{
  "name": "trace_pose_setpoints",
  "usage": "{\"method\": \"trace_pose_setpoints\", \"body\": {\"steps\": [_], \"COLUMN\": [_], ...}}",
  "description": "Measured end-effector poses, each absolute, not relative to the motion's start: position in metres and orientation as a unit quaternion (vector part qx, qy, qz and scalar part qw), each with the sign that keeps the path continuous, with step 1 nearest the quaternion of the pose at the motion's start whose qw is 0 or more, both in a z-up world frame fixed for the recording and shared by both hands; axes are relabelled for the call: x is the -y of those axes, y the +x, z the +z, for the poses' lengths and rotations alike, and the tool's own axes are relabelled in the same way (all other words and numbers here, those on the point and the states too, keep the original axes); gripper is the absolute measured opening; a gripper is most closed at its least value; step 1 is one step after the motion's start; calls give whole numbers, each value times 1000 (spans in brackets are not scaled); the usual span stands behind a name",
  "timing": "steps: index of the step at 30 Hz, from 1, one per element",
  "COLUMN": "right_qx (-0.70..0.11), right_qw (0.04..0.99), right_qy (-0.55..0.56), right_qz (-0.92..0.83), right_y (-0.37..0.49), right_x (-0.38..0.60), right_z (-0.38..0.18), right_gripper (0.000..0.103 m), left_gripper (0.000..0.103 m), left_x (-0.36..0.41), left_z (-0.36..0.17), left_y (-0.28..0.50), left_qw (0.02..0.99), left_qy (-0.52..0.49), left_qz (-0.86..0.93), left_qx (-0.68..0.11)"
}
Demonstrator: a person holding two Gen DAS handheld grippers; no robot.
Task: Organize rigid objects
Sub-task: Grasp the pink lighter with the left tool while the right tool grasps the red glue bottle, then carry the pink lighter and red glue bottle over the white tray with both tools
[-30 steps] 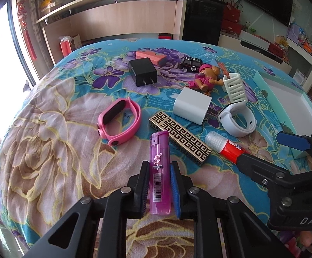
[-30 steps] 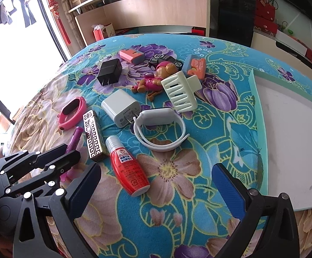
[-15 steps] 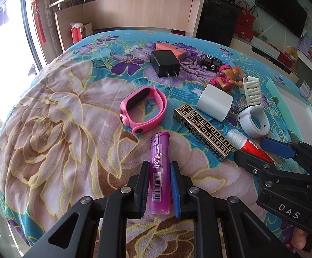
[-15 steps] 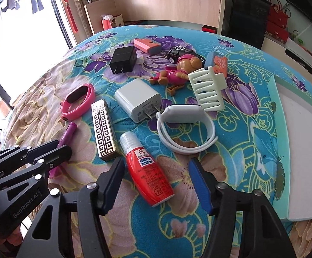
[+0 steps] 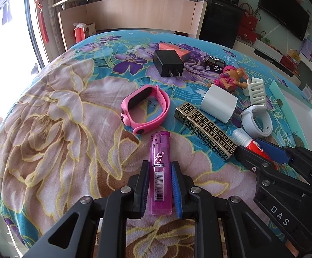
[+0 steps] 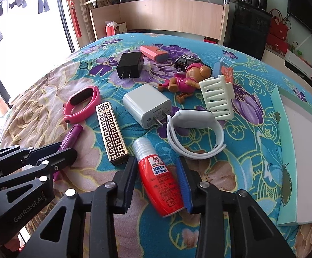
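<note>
1. The left gripper (image 5: pixel 160 185) is clamped on a purple lighter (image 5: pixel 160 172); both pads press its sides, and its top sticks out forward over the floral cloth (image 5: pixel 48 118).
2. In the right wrist view only the lighter's tip (image 6: pixel 74 132) shows; the rest is hidden behind the left gripper's black frame (image 6: pixel 26 163).
3. The right gripper (image 6: pixel 159 178) has just been closing around a red bottle (image 6: pixel 162 182) that lies on the cloth. Its right pad touches the bottle's side; a thin gap seems to remain at the left pad, so a firm grip cannot be confirmed.
4. In the left wrist view the bottle (image 5: pixel 245 138) shows only its clear cap and a strip of red; the right gripper (image 5: pixel 270 157) covers the rest.
5. Just left of the bottle lies a gold patterned case (image 6: pixel 111 134); a white charger (image 6: pixel 147 106) and a white band (image 6: pixel 194 133) lie beyond it.
6. A pink band (image 5: pixel 145 108) lies just past the lighter's top.
7. Farther back: black charger (image 6: pixel 130 64), toy car (image 6: pixel 186 62), bear figure (image 6: pixel 188 77), white clip (image 6: pixel 217 99). The clip partly covers a small orange-and-blue thing too hidden to identify.
8. A tray (image 6: pixel 280 150) at the right is cut off by the frame edge.
</note>
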State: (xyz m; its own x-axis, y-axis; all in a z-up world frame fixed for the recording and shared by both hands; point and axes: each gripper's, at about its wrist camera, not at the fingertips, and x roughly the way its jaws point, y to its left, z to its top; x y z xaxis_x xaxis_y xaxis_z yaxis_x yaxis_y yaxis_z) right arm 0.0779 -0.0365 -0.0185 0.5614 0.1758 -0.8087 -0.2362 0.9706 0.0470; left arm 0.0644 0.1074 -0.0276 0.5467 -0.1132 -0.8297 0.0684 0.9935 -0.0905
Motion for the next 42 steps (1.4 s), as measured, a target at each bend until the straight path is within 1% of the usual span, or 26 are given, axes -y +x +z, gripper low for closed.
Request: {"method": "trace_pose_setpoints", "body": {"steps": [2, 4, 8, 15, 20, 26, 34, 42], "right_qx": [-449, -446, -441, -438, -430, -422, -359, -326], "right_qw": [885, 887, 889, 886, 884, 885, 912, 934], "right_qy": [-29, -20, 7, 74, 105, 121, 122, 120], "right_qz": [118, 118, 121, 134, 146, 156, 157, 77], "right_y": [77, 76, 75, 76, 75, 73, 62, 64], "right_x": [38, 40, 49, 70, 77, 83, 102, 154], "right_z": [-18, -19, -19, -19, -12, -3, 31, 50], "right_gripper": [32, 31, 29, 29, 27, 27, 27, 27], "left_gripper": [23, 23, 21, 21, 21, 21, 21, 21], "left_x": [-107, -106, -103, -103, -102, -92, -53, 10], "left_z": [-28, -28, -27, -22, -4, 19, 43, 53], "left_y": [64, 63, 63, 61, 57, 56, 59, 74], "left_qw": [881, 882, 883, 887, 897, 908, 914, 909], "left_qy": [-21, -18, -13, -26, -29, -24, 9, 35], "left_qz": [-50, -47, -37, -16, -8, -11, -42, -97], "left_qx": [-471, -469, -467, -461, -442, -419, -403, -404]}}
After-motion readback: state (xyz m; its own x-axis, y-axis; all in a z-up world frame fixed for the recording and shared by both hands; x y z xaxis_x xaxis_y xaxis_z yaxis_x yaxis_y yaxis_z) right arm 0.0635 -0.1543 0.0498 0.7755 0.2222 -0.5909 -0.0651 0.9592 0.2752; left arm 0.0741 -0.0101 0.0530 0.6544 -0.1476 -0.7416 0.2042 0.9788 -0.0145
